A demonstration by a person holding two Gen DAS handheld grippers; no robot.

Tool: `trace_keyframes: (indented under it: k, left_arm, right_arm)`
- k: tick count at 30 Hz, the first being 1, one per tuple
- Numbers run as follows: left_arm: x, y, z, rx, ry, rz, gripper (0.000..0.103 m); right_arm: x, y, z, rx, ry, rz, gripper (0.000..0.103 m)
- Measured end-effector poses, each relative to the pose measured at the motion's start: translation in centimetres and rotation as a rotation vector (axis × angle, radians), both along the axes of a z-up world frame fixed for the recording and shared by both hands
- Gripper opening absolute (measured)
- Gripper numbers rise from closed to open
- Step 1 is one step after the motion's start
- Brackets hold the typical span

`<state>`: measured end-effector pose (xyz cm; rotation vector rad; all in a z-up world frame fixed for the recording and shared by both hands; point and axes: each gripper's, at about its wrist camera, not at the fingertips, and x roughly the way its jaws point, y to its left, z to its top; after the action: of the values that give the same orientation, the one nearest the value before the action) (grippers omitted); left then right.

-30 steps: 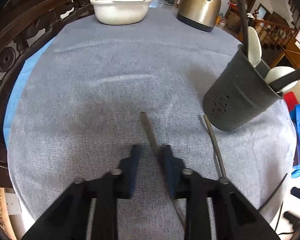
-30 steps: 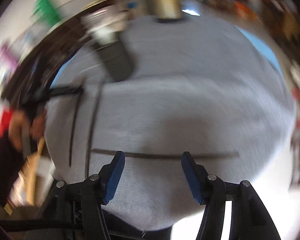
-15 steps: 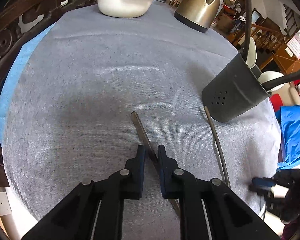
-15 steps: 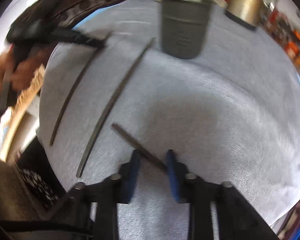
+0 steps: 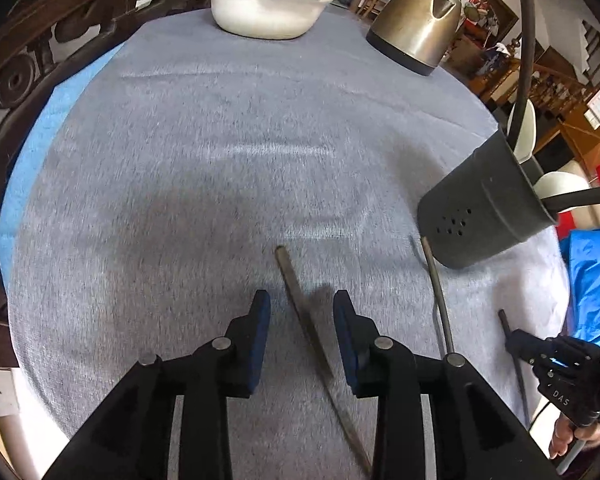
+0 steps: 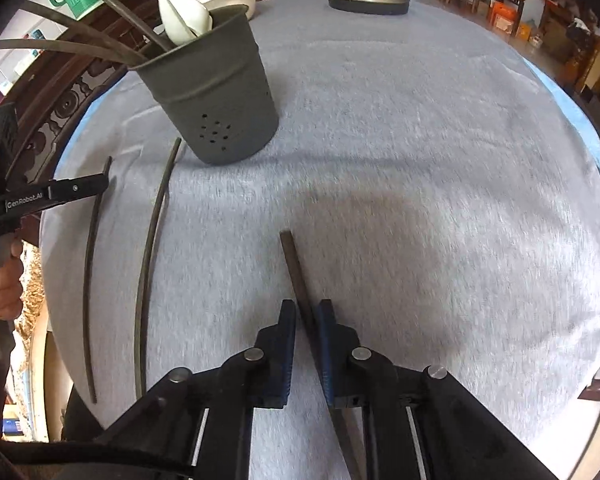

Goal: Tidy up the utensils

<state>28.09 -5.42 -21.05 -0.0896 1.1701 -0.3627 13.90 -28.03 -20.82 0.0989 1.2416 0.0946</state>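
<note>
A dark chopstick (image 5: 300, 292) lies on the grey tablecloth between the open fingers of my left gripper (image 5: 302, 312). A second chopstick (image 5: 438, 292) lies to its right, near the dark grey utensil holder (image 5: 484, 204). My right gripper (image 6: 306, 322) is shut on a third chopstick (image 6: 294, 264), just above the cloth. The holder (image 6: 216, 92) stands at the upper left in the right wrist view, with white spoons (image 6: 184, 12) and several chopsticks in it. Two loose chopsticks (image 6: 150, 248) lie left of my right gripper.
A white bowl (image 5: 264, 8) with a plastic bag and a metal kettle (image 5: 418, 28) stand at the table's far side. A carved dark wood chair back (image 5: 28, 68) curves along the left edge. The table edge is close behind both grippers.
My left gripper was shut on its chopstick half a second ago and has opened; the chopstick lies on the cloth. My right gripper has closed on its chopstick and turned toward the holder.
</note>
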Motion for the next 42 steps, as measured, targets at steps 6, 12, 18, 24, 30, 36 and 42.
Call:
trace_keyframes:
  k: [6,12,18,24,30,36,42]
  left_arm:
    - [0.5,-2.0,-0.2,0.035,-0.028,-0.012,0.009]
    - [-1.4,-1.1,2.1,-0.021,-0.097,-0.014,0.005]
    - [-3.2,-1.0,6.8,-0.066,-0.217,-0.034,0.005]
    - [-5.2,-0.2,11.8,-0.123,-0.357,-0.056,0.005]
    - [-5.6,-0.1,15.6,-0.157,-0.464,-0.067,0.005]
    - [-5.3,-0.6,18.9,-0.162,-0.533,-0.074,0.005]
    - [-4.7,-1.5,23.3,-0.149,-0.635,-0.087,0.005]
  right_arm:
    - [0.4,0.1,-0.8,-0.028,-0.039,-0.036,0.007]
    - [-0.4,-1.7,1.0,0.097,-0.116,-0.134,0.007]
    - [-0.8,-2.0,4.5,0.174,-0.282,-0.191,0.007]
    - [-2.3,-3.1,9.0,0.245,-0.482,-0.267,0.007]
    - [-3.0,-4.3,12.9,0.296,-0.635,-0.343,0.007]
    - [-2.4,-5.0,16.9,0.317,-0.766,-0.404,0.007]
    - [-1.5,-4.8,20.5,0.290,-0.860,-0.417,0.007]
